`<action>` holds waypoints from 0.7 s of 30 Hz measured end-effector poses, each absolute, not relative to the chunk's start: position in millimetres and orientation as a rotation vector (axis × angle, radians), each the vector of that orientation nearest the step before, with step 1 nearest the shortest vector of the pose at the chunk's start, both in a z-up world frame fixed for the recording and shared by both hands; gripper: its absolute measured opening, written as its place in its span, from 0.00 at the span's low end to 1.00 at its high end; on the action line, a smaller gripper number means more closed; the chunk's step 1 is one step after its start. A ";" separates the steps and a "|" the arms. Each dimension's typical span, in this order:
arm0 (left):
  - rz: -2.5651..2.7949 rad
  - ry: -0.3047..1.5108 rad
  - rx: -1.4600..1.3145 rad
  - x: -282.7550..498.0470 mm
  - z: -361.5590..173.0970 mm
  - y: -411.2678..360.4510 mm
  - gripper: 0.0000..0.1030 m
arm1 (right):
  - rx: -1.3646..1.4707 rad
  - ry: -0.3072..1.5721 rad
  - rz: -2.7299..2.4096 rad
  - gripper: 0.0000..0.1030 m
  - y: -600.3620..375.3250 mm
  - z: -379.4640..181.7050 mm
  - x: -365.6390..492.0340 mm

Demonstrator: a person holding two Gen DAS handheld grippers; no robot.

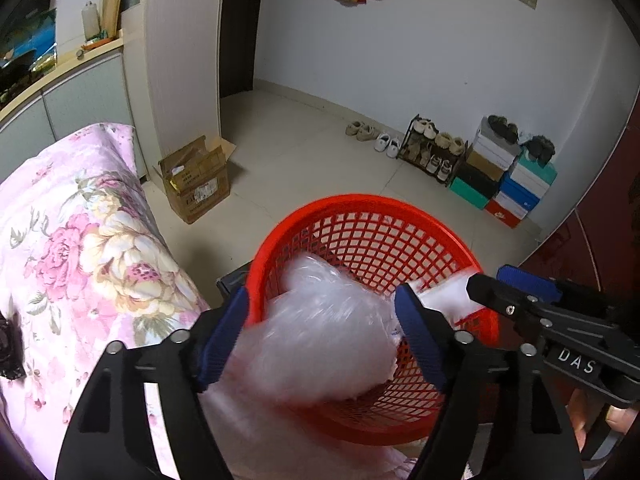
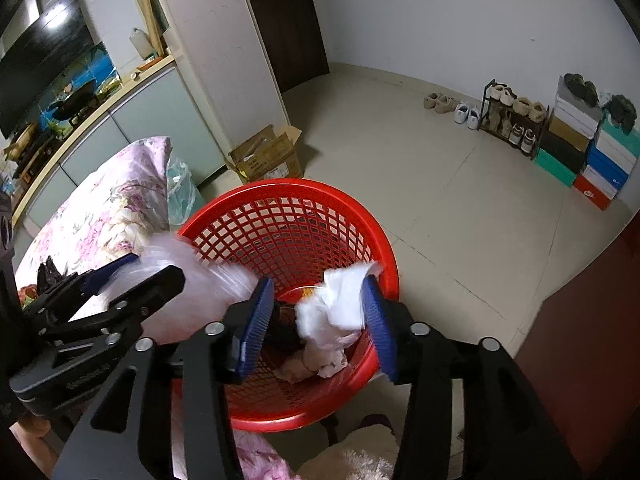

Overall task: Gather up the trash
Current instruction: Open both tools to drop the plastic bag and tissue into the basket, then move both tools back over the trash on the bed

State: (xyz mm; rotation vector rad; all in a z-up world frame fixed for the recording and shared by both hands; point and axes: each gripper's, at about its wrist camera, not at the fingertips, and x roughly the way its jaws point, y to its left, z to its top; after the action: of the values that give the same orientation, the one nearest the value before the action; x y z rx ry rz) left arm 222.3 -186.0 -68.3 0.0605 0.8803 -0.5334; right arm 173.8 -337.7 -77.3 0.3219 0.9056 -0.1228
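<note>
A red mesh basket [image 1: 360, 202] [image 2: 288, 186] stands just below both grippers, with crumpled tissues and dark scraps at its bottom. My left gripper [image 1: 320, 332] [image 2: 154, 266] is open over the basket's near-left rim. A blurred clear plastic bag [image 1: 316, 344] [image 2: 192, 280] sits loose between its blue pads, partly inside the basket. My right gripper [image 2: 320, 320] [image 1: 500, 280] is open above the basket's inside. A crumpled white tissue [image 2: 340, 300] [image 1: 444, 296] hangs between its pads, close to the right one and blurred.
A bed with a pink floral quilt [image 1: 80, 240] [image 2: 100, 208] lies at the left. An open cardboard box [image 1: 196, 180] [image 2: 268, 158] stands on the tiled floor beyond. A shoe rack [image 1: 434, 152] and stacked shoe boxes [image 1: 516, 184] line the far wall. A dark red door [image 2: 592, 340] is at the right.
</note>
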 end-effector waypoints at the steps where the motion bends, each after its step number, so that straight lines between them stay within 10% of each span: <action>1: -0.531 0.875 0.056 221.6 -65.9 -183.9 0.75 | 0.324 0.900 -0.122 0.54 -337.8 -75.3 172.9; 21: -0.327 0.691 0.001 172.2 14.8 -77.7 0.78 | 0.283 0.715 -0.018 0.68 -292.6 -3.5 137.9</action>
State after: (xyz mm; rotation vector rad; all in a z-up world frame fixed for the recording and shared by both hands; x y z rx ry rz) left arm 172.2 -77.7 14.8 0.0007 0.6907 -0.3273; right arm 137.9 -292.6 -3.5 0.2834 0.7149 -0.0176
